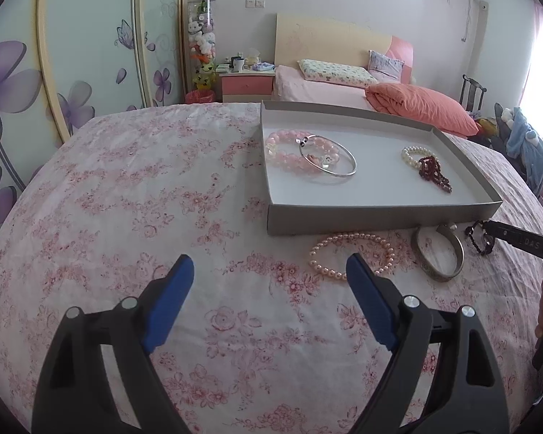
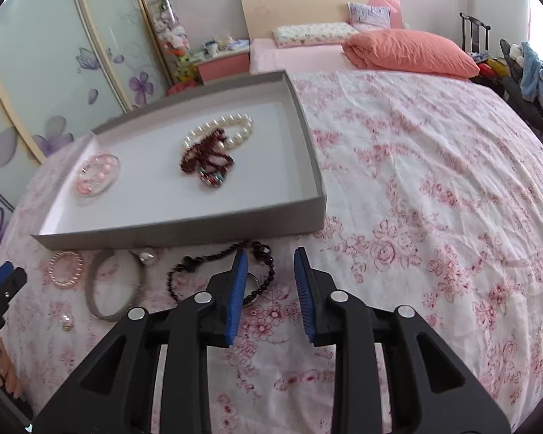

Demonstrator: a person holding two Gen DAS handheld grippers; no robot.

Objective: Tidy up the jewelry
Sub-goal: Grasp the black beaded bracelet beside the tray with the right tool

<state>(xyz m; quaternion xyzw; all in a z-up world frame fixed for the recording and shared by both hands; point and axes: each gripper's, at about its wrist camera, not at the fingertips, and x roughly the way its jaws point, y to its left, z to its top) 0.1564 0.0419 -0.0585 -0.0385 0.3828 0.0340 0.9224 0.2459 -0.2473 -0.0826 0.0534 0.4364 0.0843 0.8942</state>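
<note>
Floral bedspread (image 1: pixel 126 199) carries grey tray (image 1: pixel 380 213), pearl bracelet (image 1: pixel 351 256), bangle (image 1: pixel 440 256).

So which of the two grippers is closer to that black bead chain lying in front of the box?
Right. The right gripper hovers directly beside the black bead chain; the left gripper is past the metal bangle.

**Bedroom backdrop beyond the work surface**

At your twelve o'clock stands a bed with a cream and pink headboard (image 1: pixel 329 36), a patterned pillow (image 1: pixel 336 72) and a folded orange quilt (image 1: pixel 420 106). At eleven o'clock you have a pink nightstand (image 1: pixel 247 85) and a clear tube of plush toys (image 1: pixel 201 43). At nine o'clock run wardrobe doors (image 1: pixel 90 47) painted with purple flowers. At two o'clock, a dark chair (image 1: pixel 471 92).
</note>
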